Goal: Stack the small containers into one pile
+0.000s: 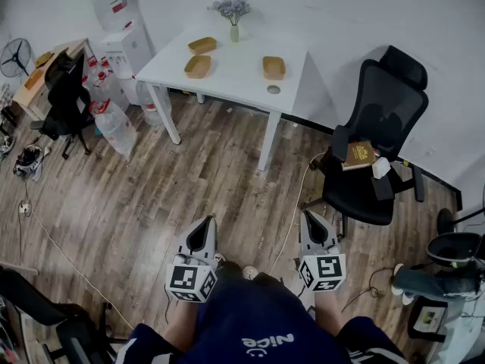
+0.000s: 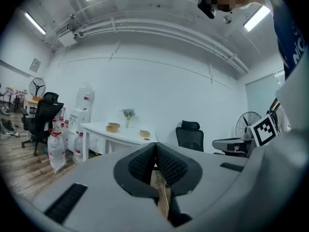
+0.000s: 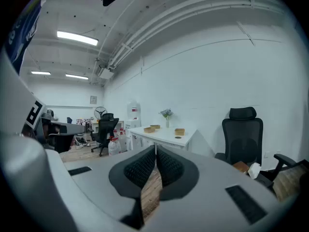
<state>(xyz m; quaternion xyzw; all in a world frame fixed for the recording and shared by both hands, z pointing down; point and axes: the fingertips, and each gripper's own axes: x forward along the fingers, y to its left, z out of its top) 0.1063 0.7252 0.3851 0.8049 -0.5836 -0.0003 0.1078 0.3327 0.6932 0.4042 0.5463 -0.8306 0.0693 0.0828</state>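
Note:
Three small tan containers stand apart on the white table far ahead: one at the back left, one in front of it, one to the right. They show small in the left gripper view and the right gripper view. My left gripper and right gripper are held close to my body over the wood floor, well short of the table. Both are shut with nothing between the pads.
A small round lid and a vase of flowers sit on the table. A black office chair with a book on its seat stands right of the table. Water bottles, a dispenser and another chair are at the left. Cables lie on the floor.

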